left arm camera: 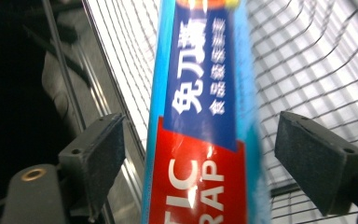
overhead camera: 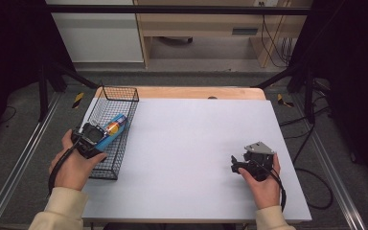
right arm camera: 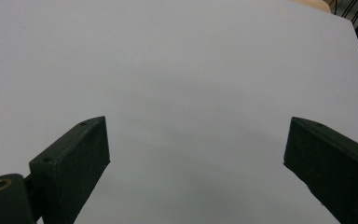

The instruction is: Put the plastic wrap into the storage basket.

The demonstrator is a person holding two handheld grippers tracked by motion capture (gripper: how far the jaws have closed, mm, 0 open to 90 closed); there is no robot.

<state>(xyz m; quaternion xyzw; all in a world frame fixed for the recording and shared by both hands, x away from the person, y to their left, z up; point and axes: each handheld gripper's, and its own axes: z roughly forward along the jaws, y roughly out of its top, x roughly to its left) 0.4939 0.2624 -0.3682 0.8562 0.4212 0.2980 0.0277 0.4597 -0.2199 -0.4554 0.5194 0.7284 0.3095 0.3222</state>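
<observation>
In the left gripper view the plastic wrap box (left arm camera: 200, 121) runs off the top and bottom edges, its lettering cut and slightly blurred. In the high view the left tongs (overhead camera: 98, 136) cover its near end inside the wire basket (overhead camera: 124, 93).

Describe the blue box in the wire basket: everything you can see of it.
The blue box is long and narrow, apparently cardboard, with light blue edges, a dark blue panel with white Chinese characters, a red panel with white letters ending "TIC" and "RAP", and an orange-yellow spot near its far end. It lies lengthwise in the black wire basket at the table's left edge. It sits between the left gripper pads, which stand clear of both its sides. Its near end is hidden under the gripper in the high view.
</observation>
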